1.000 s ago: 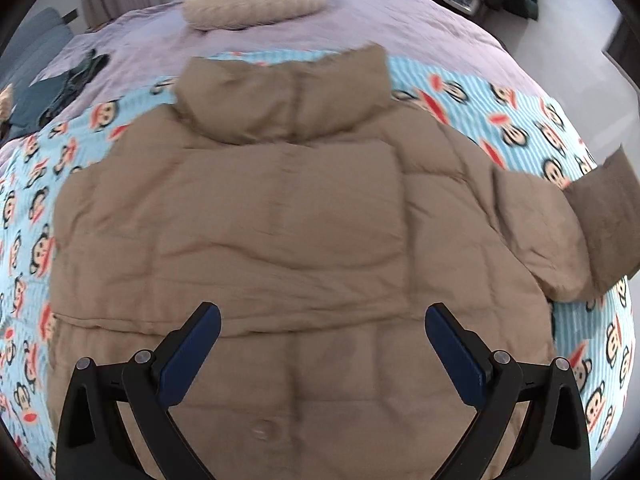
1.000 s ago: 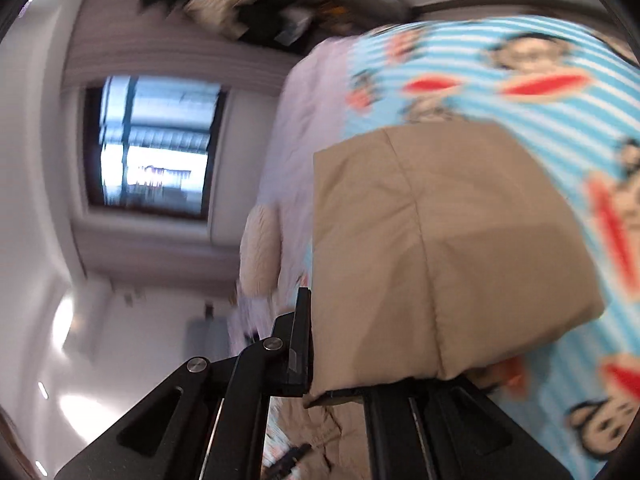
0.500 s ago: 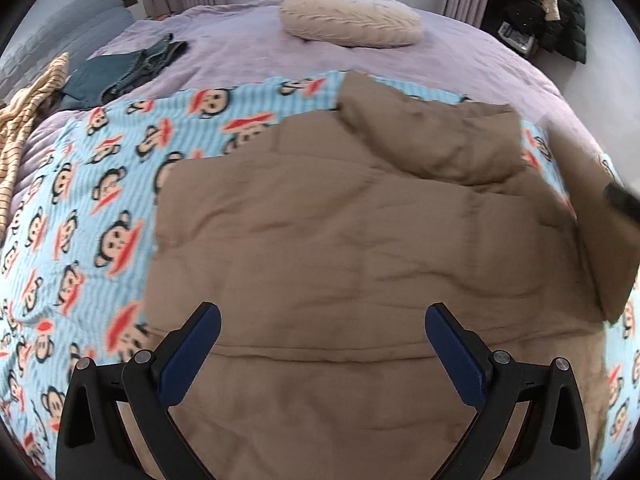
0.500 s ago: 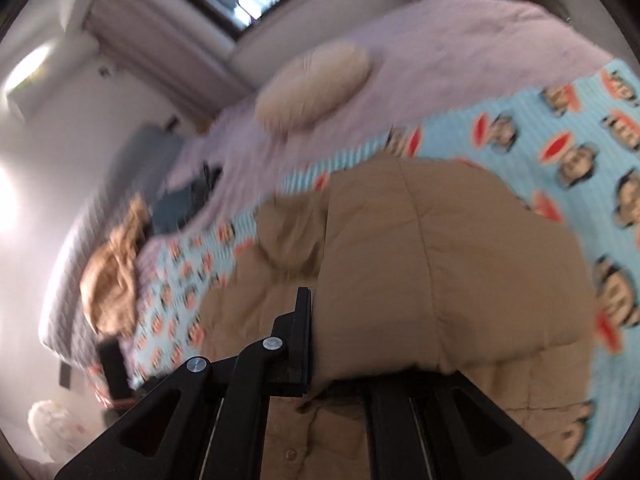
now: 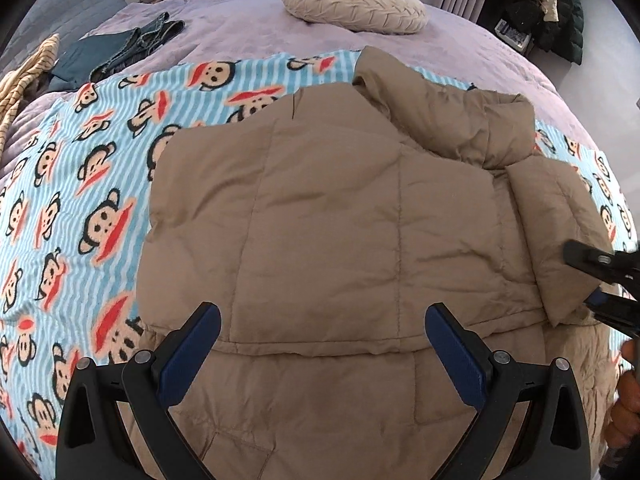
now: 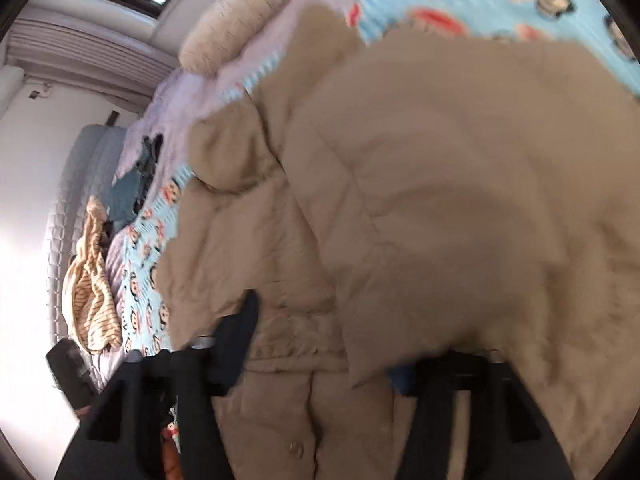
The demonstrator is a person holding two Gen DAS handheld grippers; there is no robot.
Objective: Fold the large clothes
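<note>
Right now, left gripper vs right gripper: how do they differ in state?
The left gripper stands wide open with only the flat body of the tan puffer jacket below it; the right gripper has just been opening its jaws and has the folded-over sleeve cuff lying between them. The left wrist view is sharp; the right wrist view is blurred. Both point down at the jacket, neither gripping.

Left tongs (image 5: pixel 322 354) spread wide, empty; right tongs (image 6: pixel 332 354) just opening.
</note>
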